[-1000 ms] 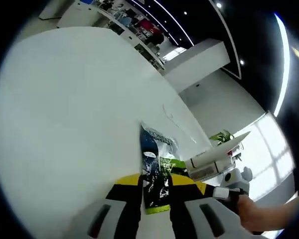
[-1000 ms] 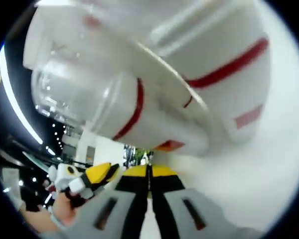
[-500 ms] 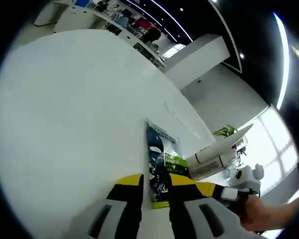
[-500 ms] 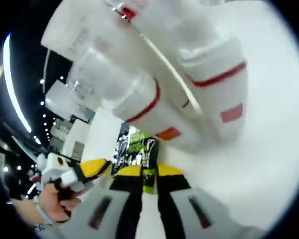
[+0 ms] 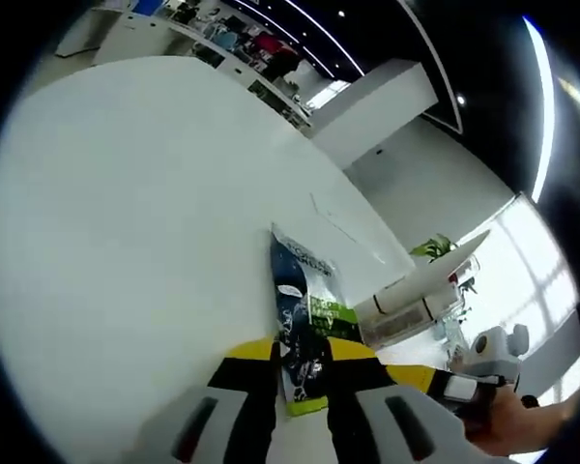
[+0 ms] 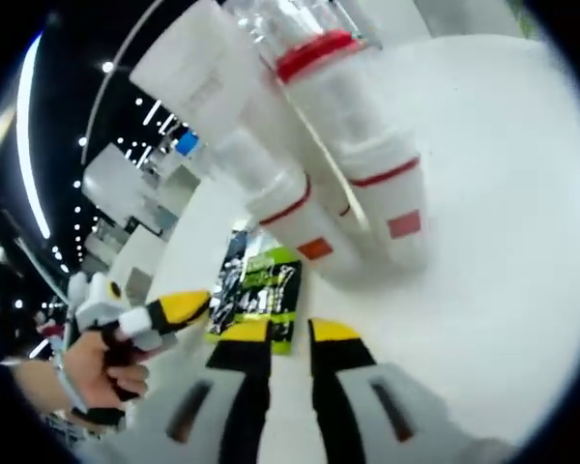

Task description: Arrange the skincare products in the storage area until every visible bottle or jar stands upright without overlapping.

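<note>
A big white table (image 5: 126, 242) holds a clear organizer (image 6: 271, 126) with white, red-banded bottles (image 6: 387, 208). A flat blue-green sachet (image 5: 304, 329) lies beside it. The left gripper (image 5: 300, 387) is clamped on the sachet's end. The right gripper (image 6: 275, 372) has jaws apart, holding nothing. The sachet looks light, soft and floppy; pinching an edge seems best.

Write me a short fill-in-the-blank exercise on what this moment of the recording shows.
1. The left gripper has its jaws shut on a dark blue and ____ packet.
2. The white bottles carry ____ bands.
3. The right gripper has its jaws ____, holding nothing.
4. Everything rests on a ____ table.

Missing words: green; red; open; white
</note>
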Motion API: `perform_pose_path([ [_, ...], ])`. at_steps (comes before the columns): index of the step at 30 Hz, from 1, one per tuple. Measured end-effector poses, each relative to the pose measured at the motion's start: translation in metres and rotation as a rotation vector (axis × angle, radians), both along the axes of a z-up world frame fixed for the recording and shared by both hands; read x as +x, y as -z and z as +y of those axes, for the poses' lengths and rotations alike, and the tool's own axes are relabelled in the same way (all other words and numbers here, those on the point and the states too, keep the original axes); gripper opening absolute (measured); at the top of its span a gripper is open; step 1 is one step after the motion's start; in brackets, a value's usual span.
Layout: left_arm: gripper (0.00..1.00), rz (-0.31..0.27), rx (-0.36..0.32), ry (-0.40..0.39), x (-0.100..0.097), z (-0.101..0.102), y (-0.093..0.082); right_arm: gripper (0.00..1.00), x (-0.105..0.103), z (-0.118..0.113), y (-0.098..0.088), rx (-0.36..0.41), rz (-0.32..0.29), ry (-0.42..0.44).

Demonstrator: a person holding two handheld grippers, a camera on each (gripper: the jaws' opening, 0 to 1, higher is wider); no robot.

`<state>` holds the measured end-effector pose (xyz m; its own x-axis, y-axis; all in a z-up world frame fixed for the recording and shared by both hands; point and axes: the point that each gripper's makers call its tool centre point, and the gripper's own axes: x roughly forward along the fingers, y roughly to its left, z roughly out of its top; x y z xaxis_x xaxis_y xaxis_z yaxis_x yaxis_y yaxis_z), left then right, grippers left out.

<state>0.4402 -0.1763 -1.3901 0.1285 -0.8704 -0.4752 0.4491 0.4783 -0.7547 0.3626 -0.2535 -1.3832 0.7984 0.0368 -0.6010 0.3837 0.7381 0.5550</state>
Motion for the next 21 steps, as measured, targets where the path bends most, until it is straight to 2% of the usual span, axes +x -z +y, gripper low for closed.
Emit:
perform_pose_path([
  [6,0.16,-0.024,-0.008,0.006,-0.001,-0.011,0.001,0.14,-0.011,-0.003,-0.006,-0.007,-0.006,0.011],
  [9,0.15,-0.066,0.006,0.020,0.005,-0.014,0.002,0.14,-0.017,-0.005,-0.007,-0.013,-0.007,0.017],
  [13,0.14,-0.094,0.016,0.034,0.011,-0.017,0.002,0.14,-0.025,-0.006,-0.004,-0.010,-0.001,0.021],
  [17,0.13,-0.145,0.040,0.077,0.018,-0.019,0.002,0.14,-0.035,-0.005,-0.003,-0.003,0.005,0.026],
  [21,0.13,-0.149,0.043,0.086,0.025,-0.020,0.001,0.14,-0.043,-0.006,-0.003,-0.002,0.006,0.035],
])
